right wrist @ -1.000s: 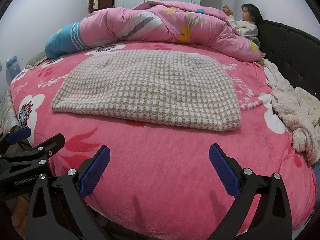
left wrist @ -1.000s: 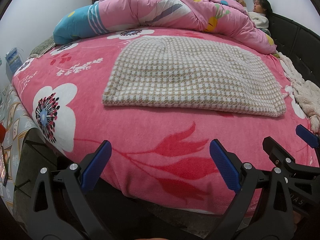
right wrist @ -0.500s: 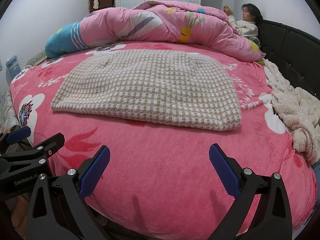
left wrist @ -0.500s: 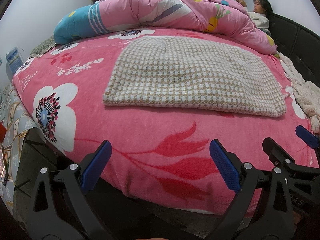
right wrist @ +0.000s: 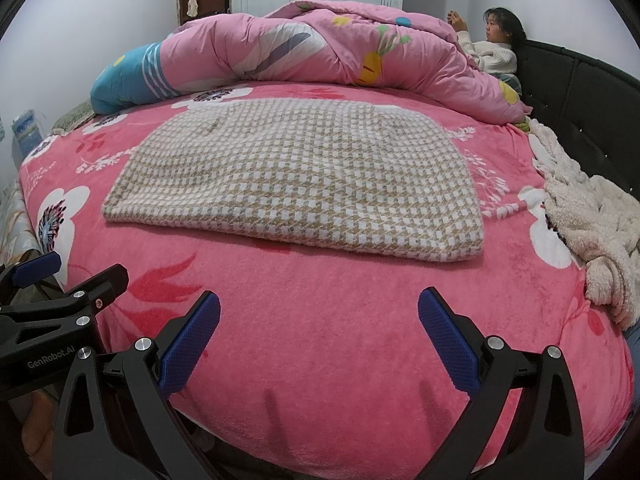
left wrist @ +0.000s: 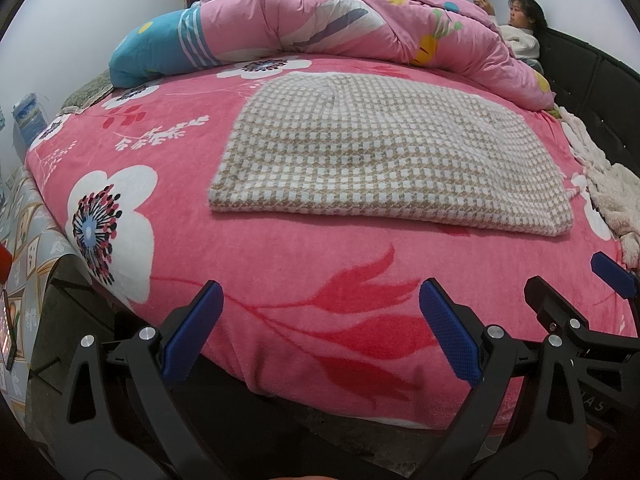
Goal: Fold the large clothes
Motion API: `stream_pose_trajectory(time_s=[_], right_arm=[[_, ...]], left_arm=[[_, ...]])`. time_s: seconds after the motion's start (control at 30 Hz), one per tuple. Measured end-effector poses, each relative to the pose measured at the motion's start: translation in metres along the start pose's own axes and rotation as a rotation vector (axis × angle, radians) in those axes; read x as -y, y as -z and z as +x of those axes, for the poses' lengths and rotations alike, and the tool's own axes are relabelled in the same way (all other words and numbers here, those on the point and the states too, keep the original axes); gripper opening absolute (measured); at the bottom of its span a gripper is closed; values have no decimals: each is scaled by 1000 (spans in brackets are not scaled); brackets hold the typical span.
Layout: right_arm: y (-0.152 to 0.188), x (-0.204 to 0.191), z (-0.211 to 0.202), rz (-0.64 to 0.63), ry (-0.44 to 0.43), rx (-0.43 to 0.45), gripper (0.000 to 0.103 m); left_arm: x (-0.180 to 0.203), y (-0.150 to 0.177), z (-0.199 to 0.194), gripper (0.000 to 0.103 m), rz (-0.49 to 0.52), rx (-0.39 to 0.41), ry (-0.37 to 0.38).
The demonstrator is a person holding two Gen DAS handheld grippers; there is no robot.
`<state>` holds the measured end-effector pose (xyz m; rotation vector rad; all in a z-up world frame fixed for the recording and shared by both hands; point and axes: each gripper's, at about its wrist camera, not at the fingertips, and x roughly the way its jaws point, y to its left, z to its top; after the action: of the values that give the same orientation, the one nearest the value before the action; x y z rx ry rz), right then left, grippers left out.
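Nothing is seen to have changed from the pictures of a moment before: both tools are held in the same spots, and the cloth lies just as it did. This is taken to mean that no fold is being made right now, either because the folding is done or because the next fold is not yet begun. Nearest, at the front edge of the bed, the left gripper [left wrist: 320, 334] is held wide open with nothing in it, and the right gripper [right wrist: 319, 338] is held wide open and empty too, just beside it. So two grippers are counted. Under them one pink flowered blanket [right wrist: 340, 344] is spread over the bed. Farther in, on the middle of that blanket and well apart from both tools, one checked garment [right wrist: 304, 184] is laid flat, already folded into a neat thick pad. To the right, one fluffy white blanket [right wrist: 596, 236] is heaped near the dark headboard [right wrist: 592, 92]. At the far side, one pink quilt [right wrist: 320, 48] is bunched up, and one person [right wrist: 496, 48] is seated behind it.
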<state>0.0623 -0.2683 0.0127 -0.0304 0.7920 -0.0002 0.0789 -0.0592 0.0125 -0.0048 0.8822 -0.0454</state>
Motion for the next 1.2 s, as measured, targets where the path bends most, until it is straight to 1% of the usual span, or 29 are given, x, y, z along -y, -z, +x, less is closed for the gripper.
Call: stream_pose_trajectory(time_s=[1.2], right_arm=[[3,0,2,-7,-7,-3,96]], left_arm=[[-3,0,1,95,1,0,1]])
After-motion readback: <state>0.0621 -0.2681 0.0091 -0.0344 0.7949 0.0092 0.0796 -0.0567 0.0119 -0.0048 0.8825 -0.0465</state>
